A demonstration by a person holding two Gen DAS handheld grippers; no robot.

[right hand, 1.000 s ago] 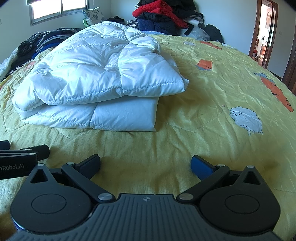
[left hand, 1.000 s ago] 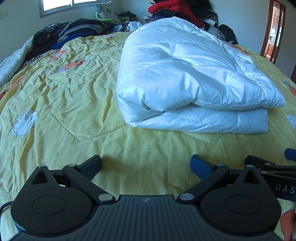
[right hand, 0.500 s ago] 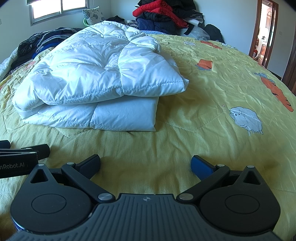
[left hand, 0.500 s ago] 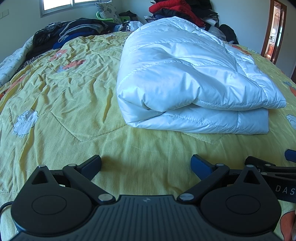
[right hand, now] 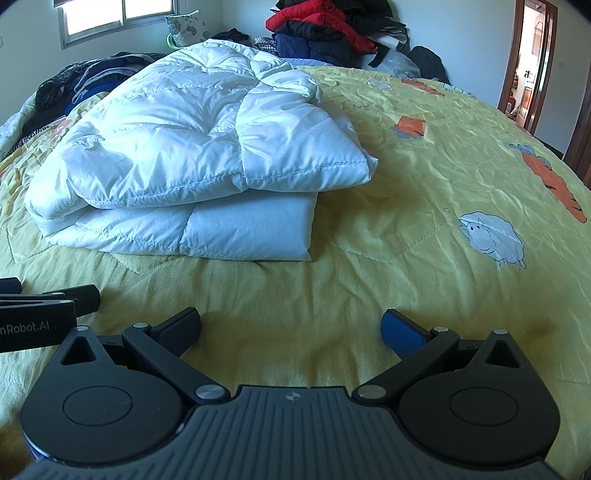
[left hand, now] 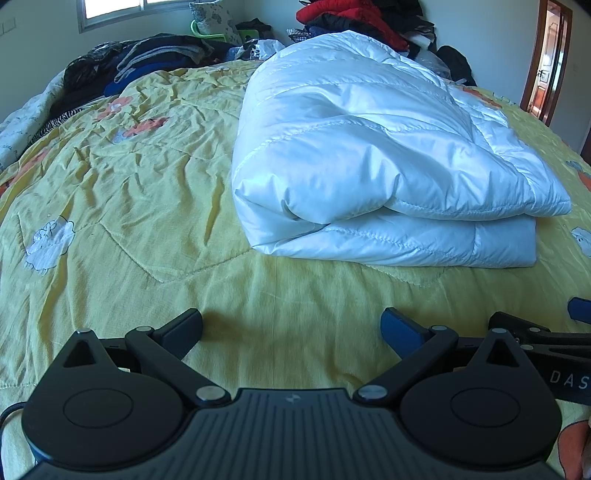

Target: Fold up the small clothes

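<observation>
A white quilted puffy garment (left hand: 384, 162) lies folded in layers on the yellow bedspread (left hand: 129, 206); it also shows in the right wrist view (right hand: 192, 162). My left gripper (left hand: 291, 326) is open and empty, low over the bedspread, a short way in front of the garment. My right gripper (right hand: 290, 326) is open and empty, beside the left one, in front of the garment's right end. The right gripper's side shows at the right edge of the left wrist view (left hand: 546, 339). The left gripper's side shows at the left edge of the right wrist view (right hand: 40, 310).
Piles of dark clothes (left hand: 140, 59) lie at the bed's far left. A heap of red and dark clothes (right hand: 325, 33) sits at the far end. A window (right hand: 107, 18) is on the far wall, a doorway (right hand: 532, 62) at the right.
The left wrist view has crept slightly forward toward the garment. Both grippers stay open and empty. The garment has not moved.
</observation>
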